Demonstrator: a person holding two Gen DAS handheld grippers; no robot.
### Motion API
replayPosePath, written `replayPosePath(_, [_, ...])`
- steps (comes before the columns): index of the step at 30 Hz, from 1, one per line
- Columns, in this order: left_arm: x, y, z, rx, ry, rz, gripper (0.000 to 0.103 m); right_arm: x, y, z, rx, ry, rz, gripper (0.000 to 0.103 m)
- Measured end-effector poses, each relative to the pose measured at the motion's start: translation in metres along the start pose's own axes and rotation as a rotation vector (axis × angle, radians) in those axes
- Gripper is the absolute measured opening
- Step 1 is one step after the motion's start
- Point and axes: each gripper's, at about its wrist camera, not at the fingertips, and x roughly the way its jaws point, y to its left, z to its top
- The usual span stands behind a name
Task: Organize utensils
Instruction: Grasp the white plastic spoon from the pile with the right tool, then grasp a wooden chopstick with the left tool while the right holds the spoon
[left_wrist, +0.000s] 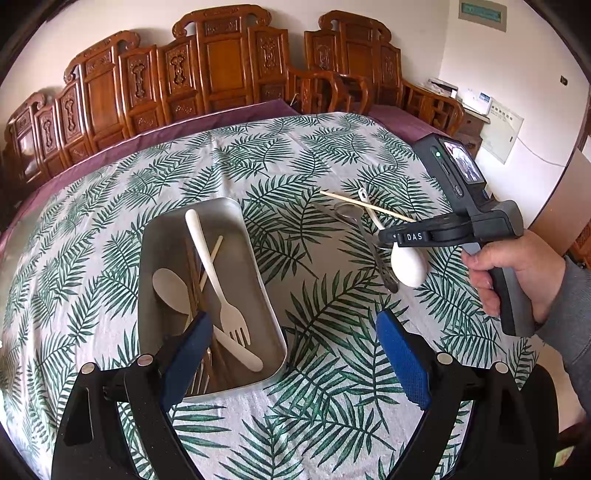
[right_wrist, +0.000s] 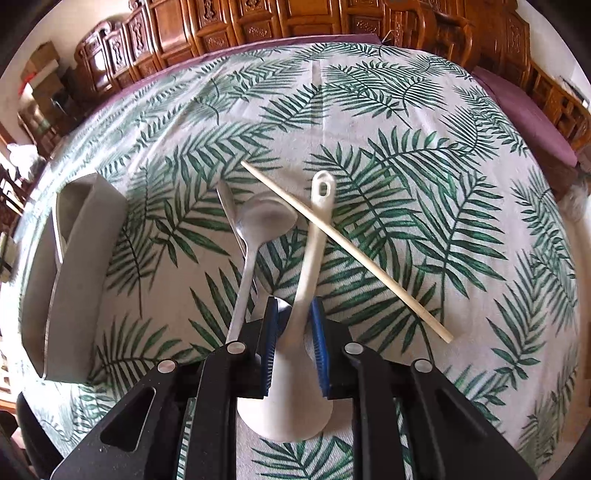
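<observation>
Toward the right side of the leaf-print tablecloth, your right gripper has its blue pads pressed on either side of the neck of a white ladle-style spoon, jaws closed on it just above the bowl. Its bowl sits under the gripper, nearest you, and its looped handle end points toward the table's far edge. A pale chopstick lies slantwise across that handle, touching it. Just left of the white spoon lies a metal spoon, bowl toward the far edge, with a second metal handle beside it; you cannot tell from either view what that second piece is.

Your left gripper hangs over the near end of a metal tray toward the table's left side, jaws spread wide and holding nothing; its left pad is above the tray's near end, the right pad over bare cloth. Inside the tray lie a white fork, a white spoon, dark chopsticks, a pale chopstick and a metal fork at the near end, overlapping one another. The left view also shows your right hand on the handle. Carved wooden chairs line the far edge
</observation>
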Motion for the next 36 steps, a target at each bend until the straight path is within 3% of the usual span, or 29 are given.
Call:
replayPosePath(3, [0.003,-0.001,0.0,0.002,0.007,0.0,0.086,-0.004,0.003,-0.005,-0.021,0.011,0.008,0.011])
replayPosePath(15, [0.023,-0.014,0.01,0.03,0.037,0.01,0.086,-0.05,0.007,-0.038,-0.049,-0.05,0.055,0.011])
replayPosePath(29, [0.025,-0.008,0.012,0.005,0.042,0.031,0.086,-0.108,0.046,0.007,-0.141,-0.16,0.138,0.011])
replayPosePath(36, [0.028,-0.004,0.017,-0.007,0.037,0.031,0.086,-0.129,0.05,0.035,-0.163,-0.205,0.118,0.011])
